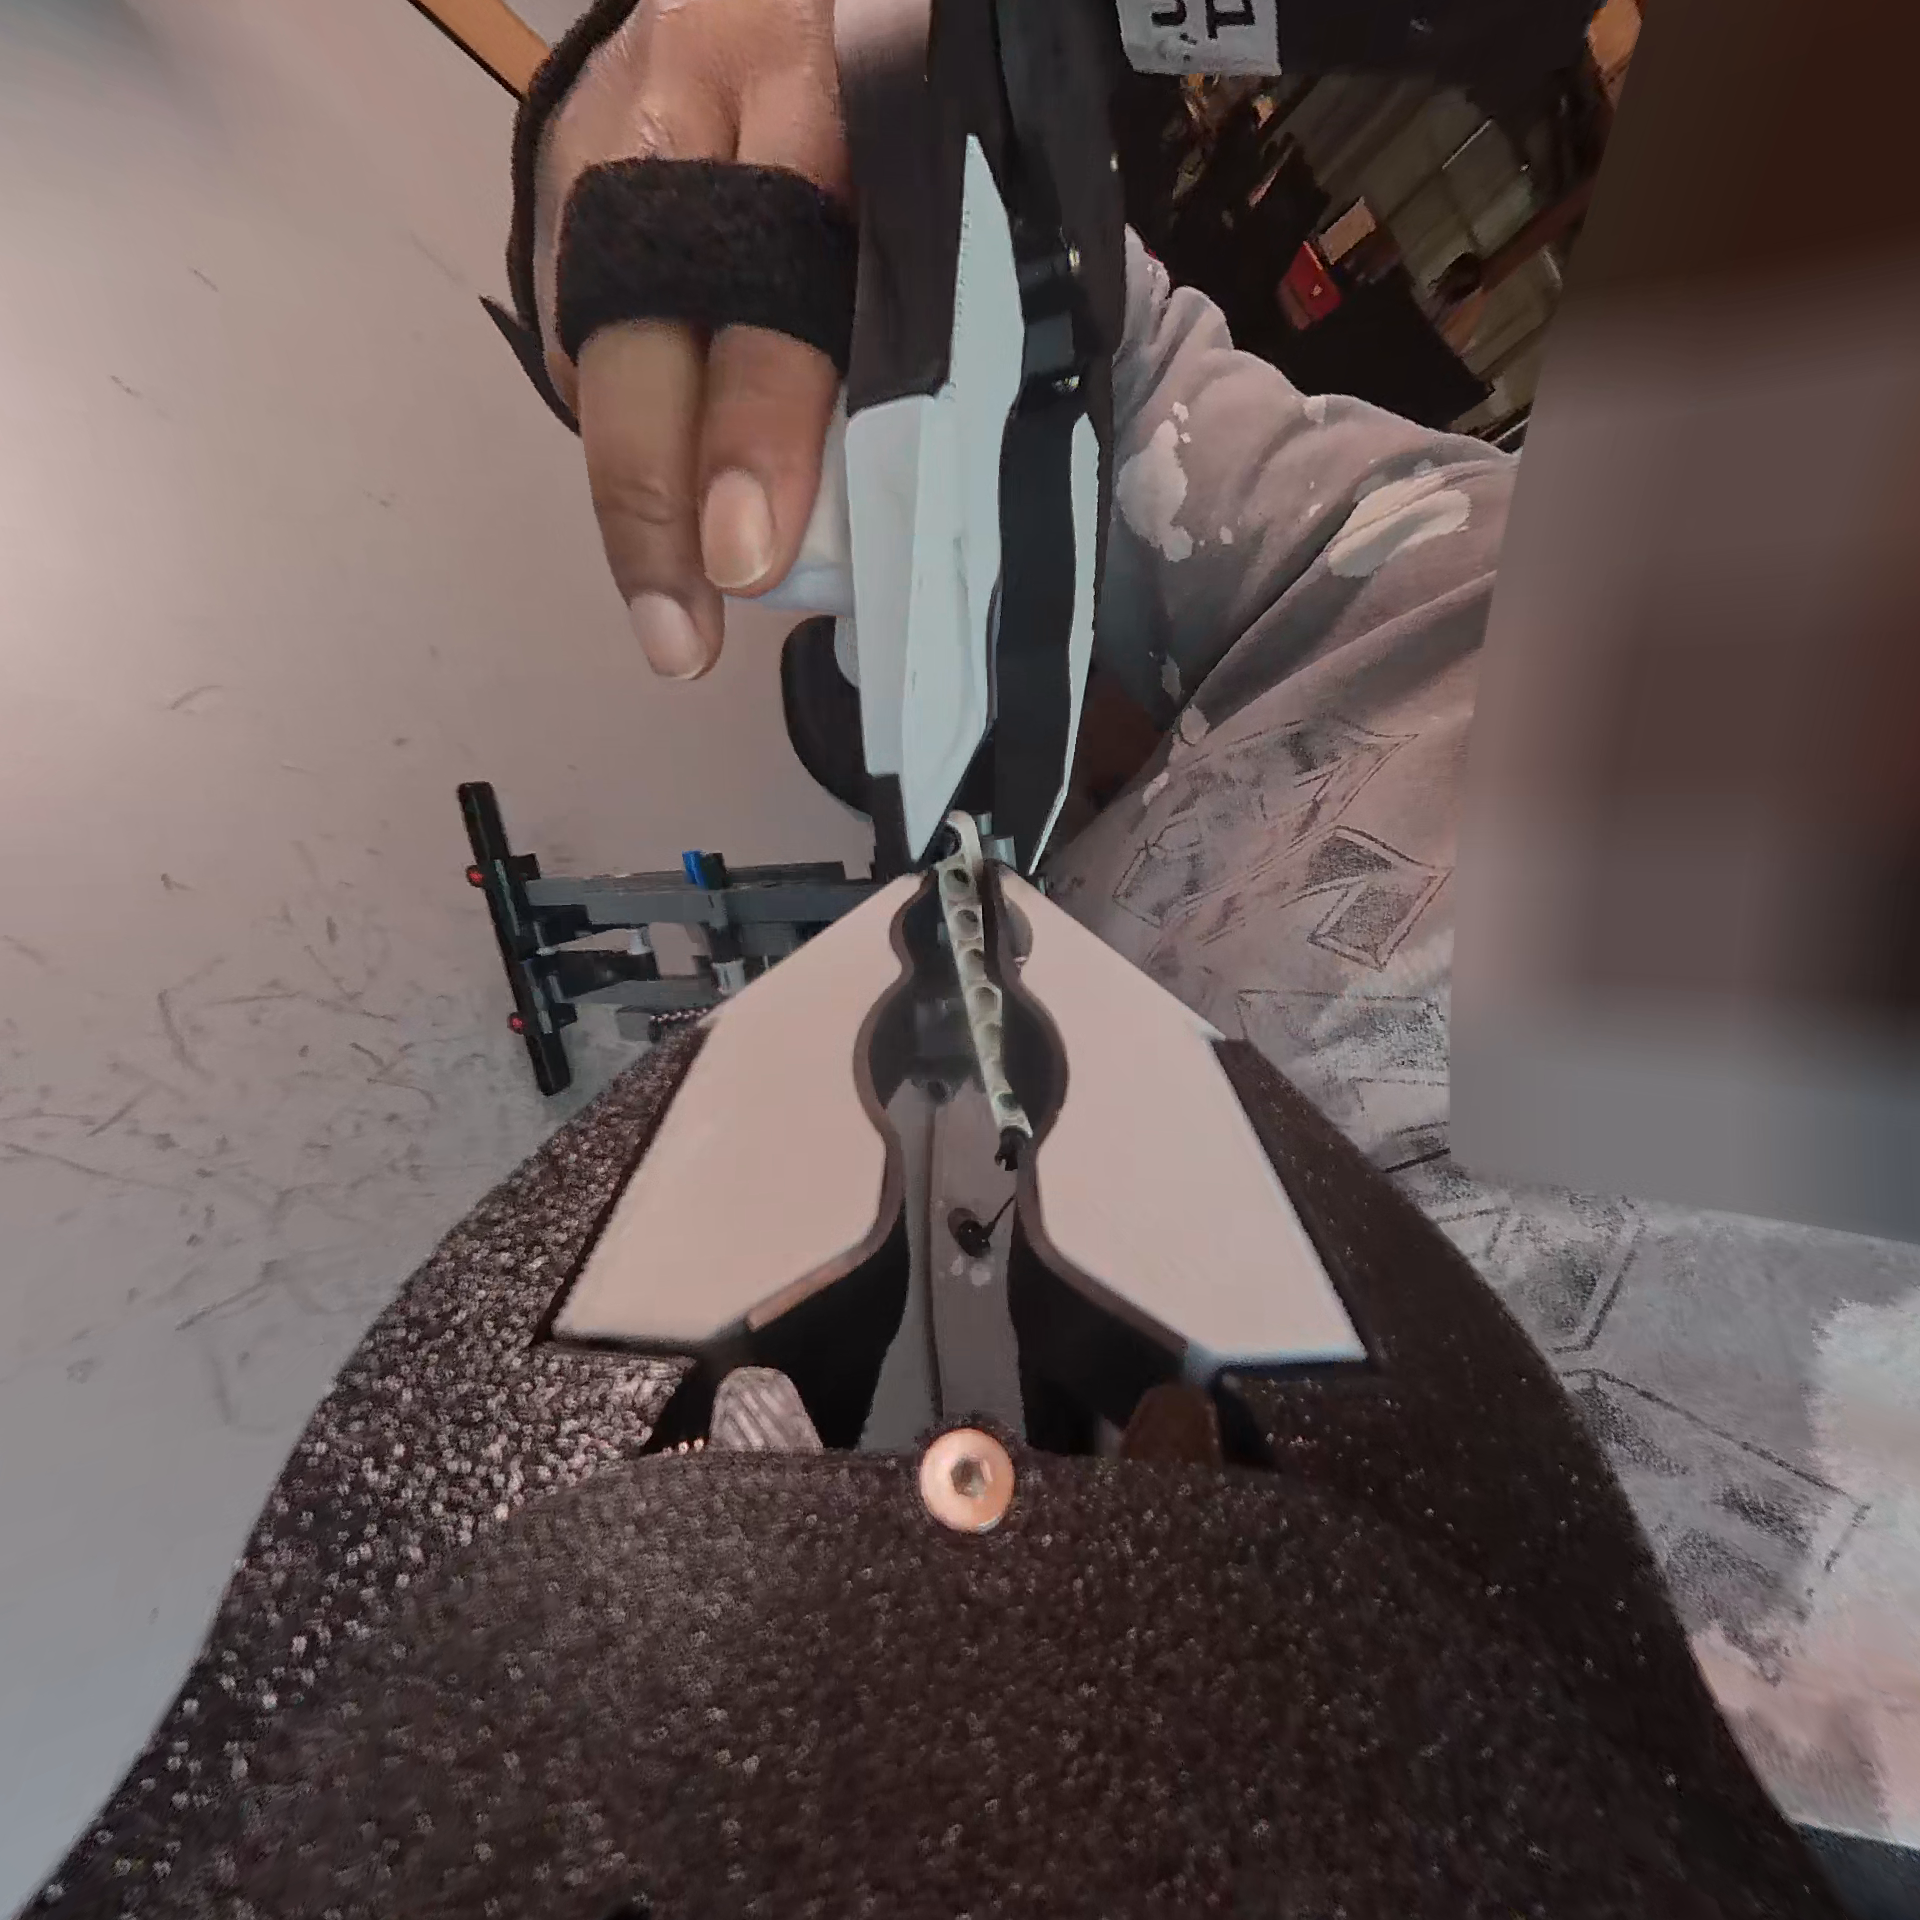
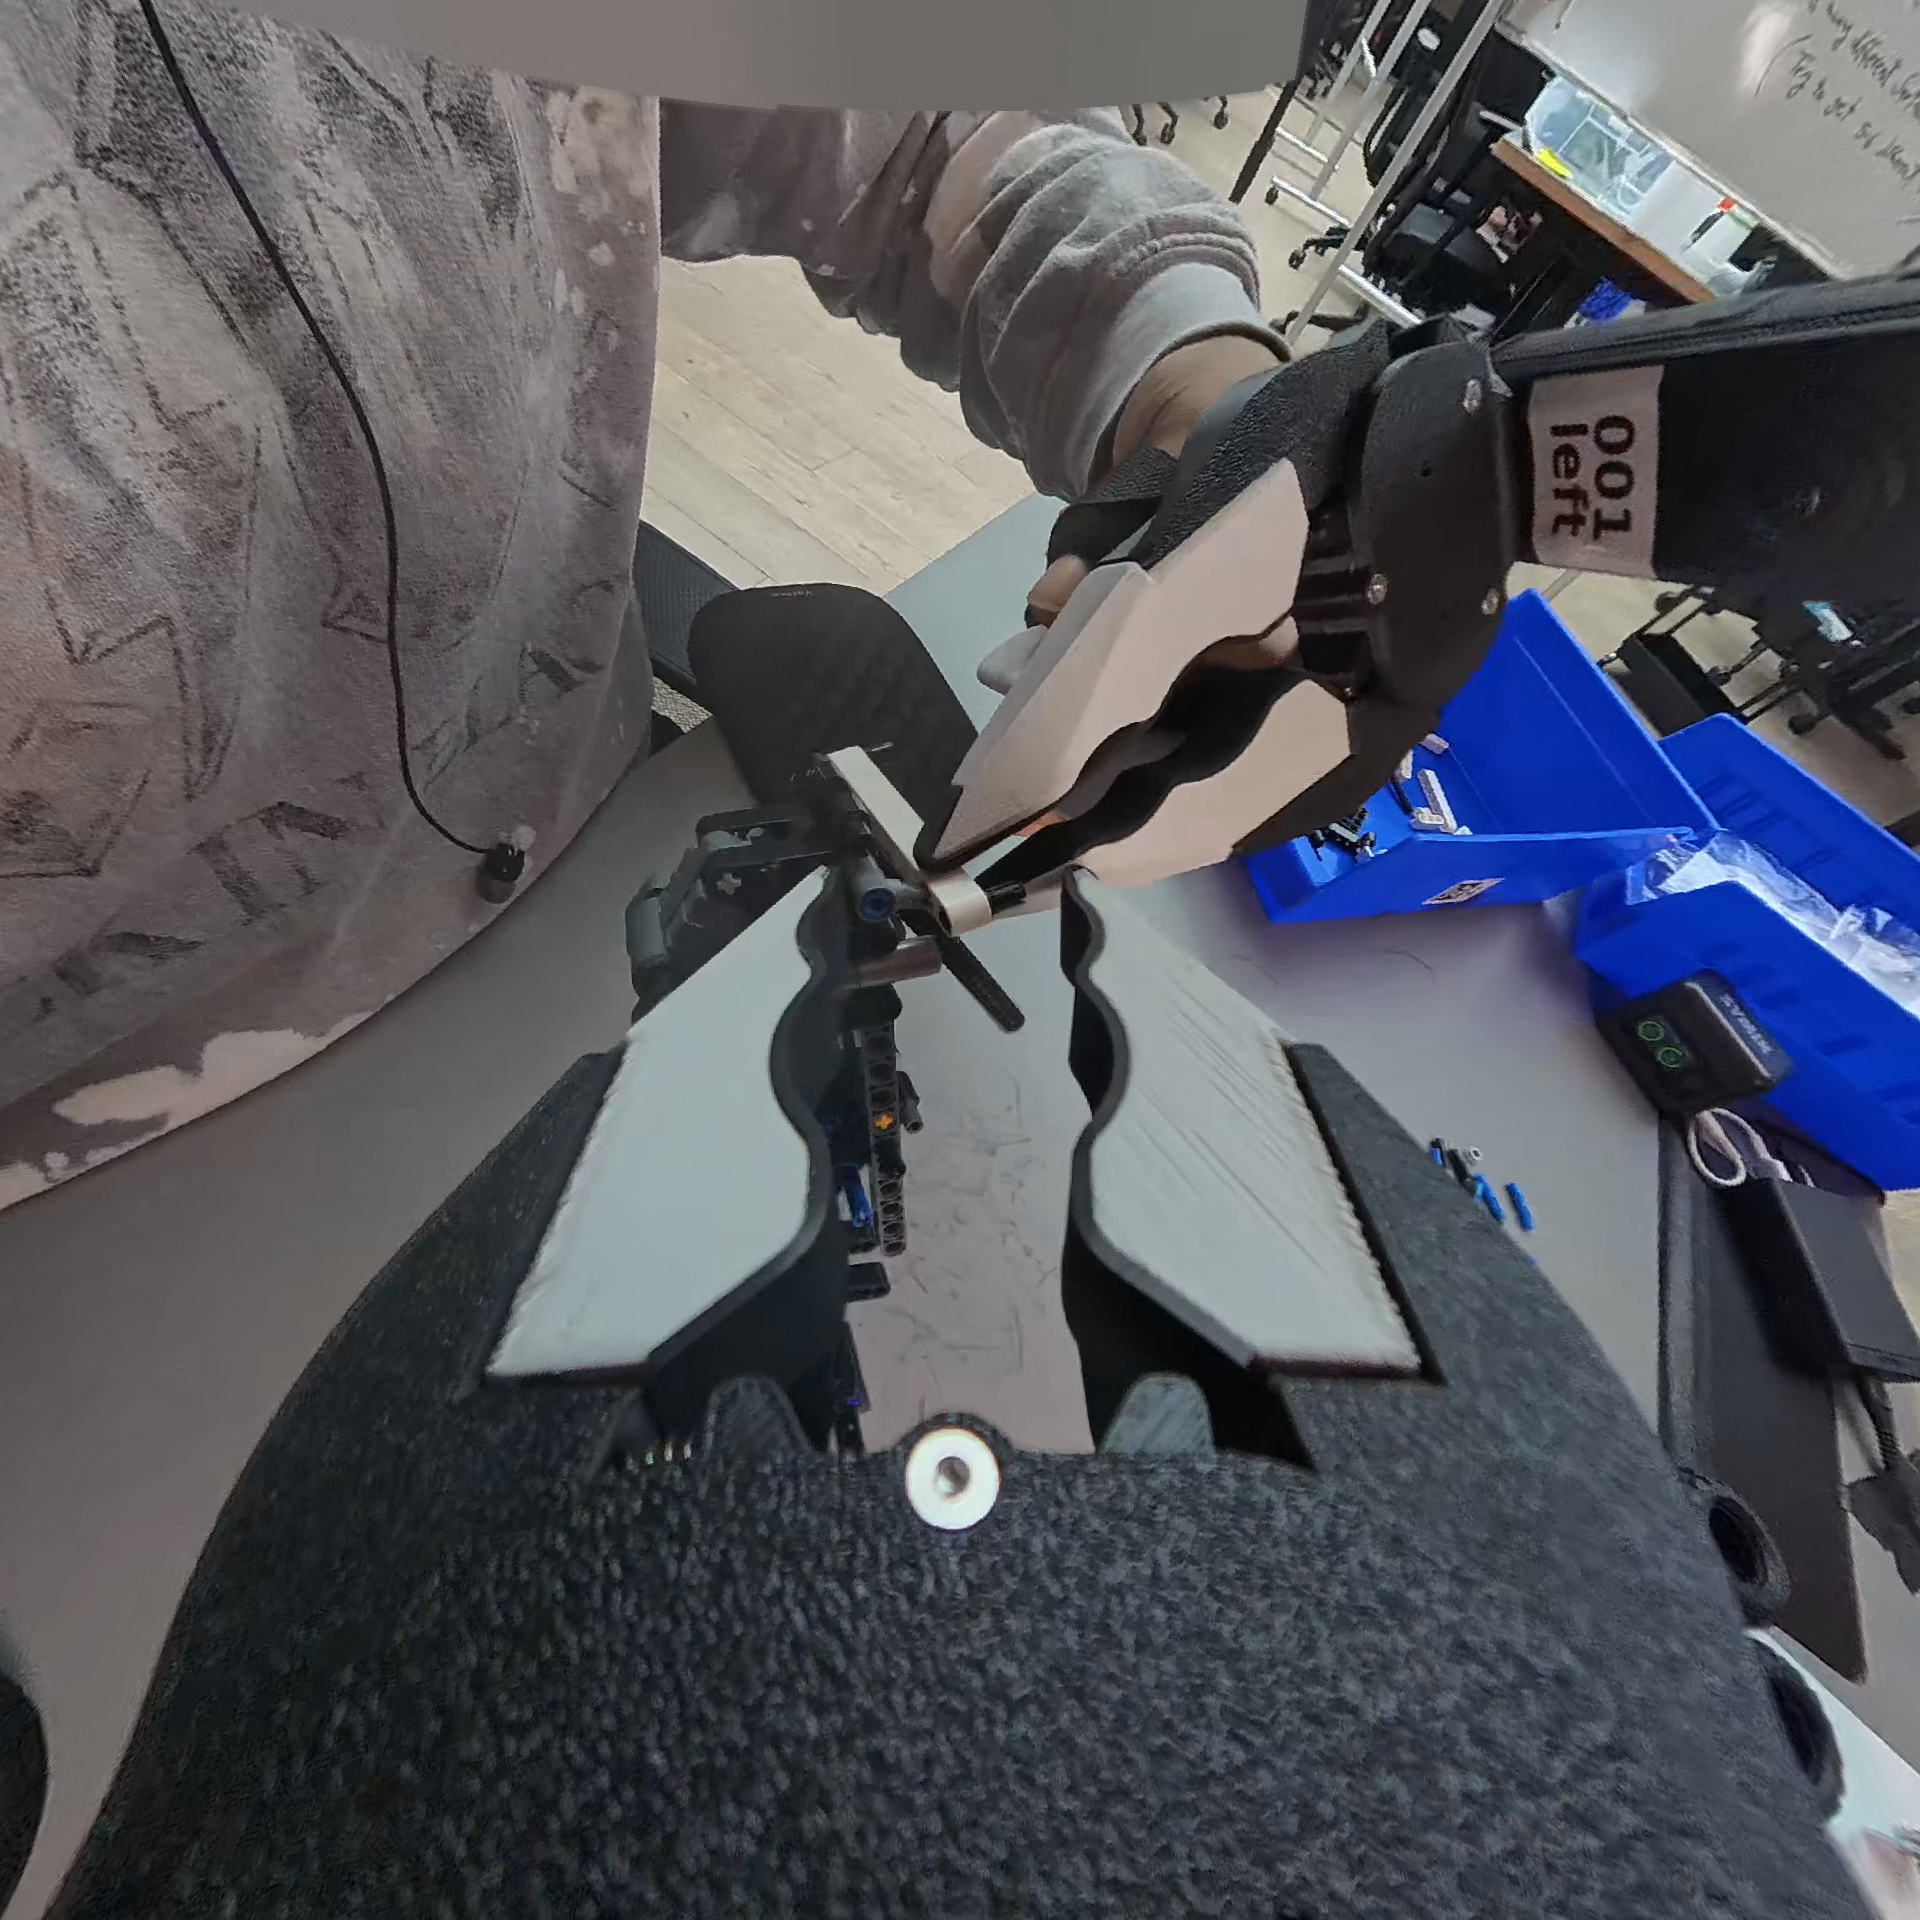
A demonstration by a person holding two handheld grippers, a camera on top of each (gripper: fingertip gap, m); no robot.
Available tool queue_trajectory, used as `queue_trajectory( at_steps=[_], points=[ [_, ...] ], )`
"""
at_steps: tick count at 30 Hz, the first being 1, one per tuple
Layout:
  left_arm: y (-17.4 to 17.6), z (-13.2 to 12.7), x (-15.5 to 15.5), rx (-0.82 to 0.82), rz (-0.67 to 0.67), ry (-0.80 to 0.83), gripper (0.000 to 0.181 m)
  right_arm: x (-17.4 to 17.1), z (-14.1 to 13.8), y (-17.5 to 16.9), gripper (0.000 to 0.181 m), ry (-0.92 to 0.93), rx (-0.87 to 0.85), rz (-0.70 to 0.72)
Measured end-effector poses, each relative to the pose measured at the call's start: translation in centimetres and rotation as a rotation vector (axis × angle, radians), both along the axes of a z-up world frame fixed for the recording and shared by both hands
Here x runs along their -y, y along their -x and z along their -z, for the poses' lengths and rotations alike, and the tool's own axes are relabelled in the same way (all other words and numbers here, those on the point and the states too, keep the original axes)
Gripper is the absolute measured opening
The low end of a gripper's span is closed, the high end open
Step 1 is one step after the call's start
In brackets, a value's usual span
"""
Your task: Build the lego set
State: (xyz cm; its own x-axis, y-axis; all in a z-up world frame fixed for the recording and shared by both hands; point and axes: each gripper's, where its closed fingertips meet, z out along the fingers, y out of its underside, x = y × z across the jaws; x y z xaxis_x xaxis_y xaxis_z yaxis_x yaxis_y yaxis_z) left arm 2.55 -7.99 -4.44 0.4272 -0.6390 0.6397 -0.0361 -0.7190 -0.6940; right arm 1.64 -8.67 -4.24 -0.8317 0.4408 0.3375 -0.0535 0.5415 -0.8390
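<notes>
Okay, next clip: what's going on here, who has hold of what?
A person is building a lego model with two hand-held grippers over a grey table. The left hand-held gripper is shut on a white beam with holes. The right hand-held gripper is open around the dark lego frame, meeting the left one's tips. Blue bins and loose blue pins sit to the side.

Pale holed lego beam (image 1: 971,982), slightly tilted, pinched in left tool (image 1: 961,883), its tip touching dark grey-black lego frame (image 2: 821,935) with blue pins, lying near the table's (image 2: 1351,1039) front edge.
</notes>
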Motion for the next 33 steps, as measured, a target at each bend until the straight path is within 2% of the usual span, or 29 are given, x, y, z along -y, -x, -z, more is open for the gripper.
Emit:
queue_trajectory(
  at_steps=[5,13,18,24,27,30,33],
  points=[
    [-0.8,0.7,0.7,0.143,0.03,0.083,0.007,0.5,1.1,-0.7,0.041,0.005,0.026,-0.015],
    [-2.0,1.2,1.8,0.224,0.135,0.097,0.007,1.3,1.7,-1.9,0.04,0.022,0.023,-0.063],
    [-2.4,1.1,2.3,0.345,0.185,0.119,0.007,1.5,2.1,-2.3,0.039,0.026,0.01,-0.066],
    [-2.2,2.2,1.4,0.303,0.072,0.002,0.007,0.6,3.5,-2.1,0.037,0.118,0.045,0.16],
    [-2.1,2.6,1.5,0.273,0.024,-0.043,0.006,0.2,3.4,-2.7,0.027,0.255,0.031,0.303],
    [-2.0,3.1,1.6,0.247,-0.005,-0.07,0.006,0.1,3.8,-3.4,0.018,0.316,-0.038,0.428],
    [-1.9,3.2,1.6,0.261,-0.02,-0.085,0.005,0.9,4.0,-3.8,0.014,0.382,-0.07,0.504]
  ],
)
